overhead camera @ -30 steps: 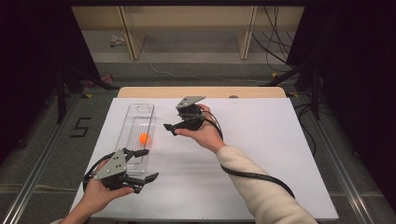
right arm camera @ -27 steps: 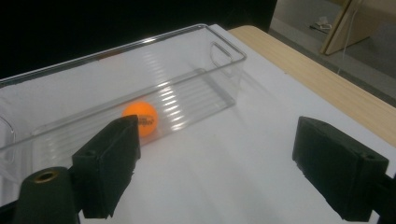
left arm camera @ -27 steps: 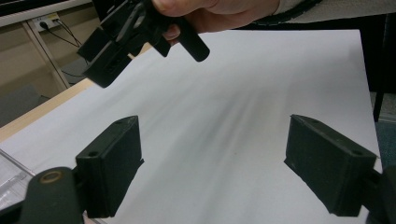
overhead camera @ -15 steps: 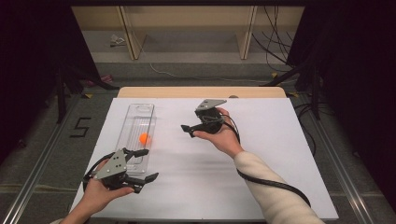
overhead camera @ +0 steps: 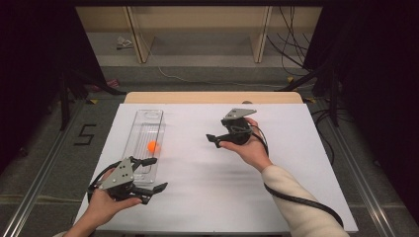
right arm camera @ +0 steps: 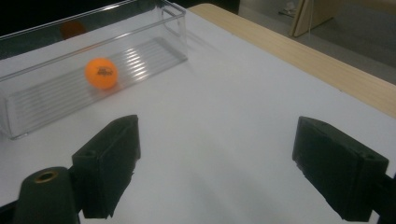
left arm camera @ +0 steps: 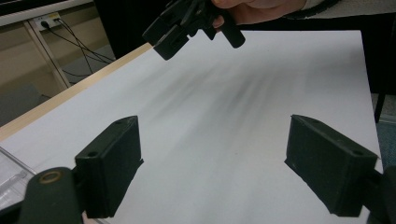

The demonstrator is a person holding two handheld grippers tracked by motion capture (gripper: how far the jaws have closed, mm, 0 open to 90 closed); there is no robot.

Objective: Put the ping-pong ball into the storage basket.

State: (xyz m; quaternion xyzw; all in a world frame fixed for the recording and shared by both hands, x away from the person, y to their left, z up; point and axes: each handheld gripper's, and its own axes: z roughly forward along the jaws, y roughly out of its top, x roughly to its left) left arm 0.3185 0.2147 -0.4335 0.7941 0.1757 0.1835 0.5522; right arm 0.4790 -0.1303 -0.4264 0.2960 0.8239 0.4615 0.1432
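An orange ball [overhead camera: 153,146] [right arm camera: 101,73] lies inside a long clear plastic tray [overhead camera: 140,127] [right arm camera: 175,29] on the left part of the white table [overhead camera: 296,187]. My left gripper [overhead camera: 157,174] [left arm camera: 215,163] is held low at the tray's near end, open, with nothing between its jaws. My right gripper [overhead camera: 213,140] [right arm camera: 219,163] hovers over the table's middle, to the right of the tray and pointing left toward it. It is open and holds nothing. The left gripper view also shows the right gripper [left arm camera: 187,23] farther off, in a hand.
A wooden strip [overhead camera: 212,97] runs along the table's far edge. Beyond it stand wooden frame legs [overhead camera: 260,34] and cables [overhead camera: 291,49] on the floor. A black cable [overhead camera: 301,202] trails from the right gripper along the sleeve.
My right gripper has moved to the right and a little nearer, away from the tray. The left gripper and the ball have stayed put.
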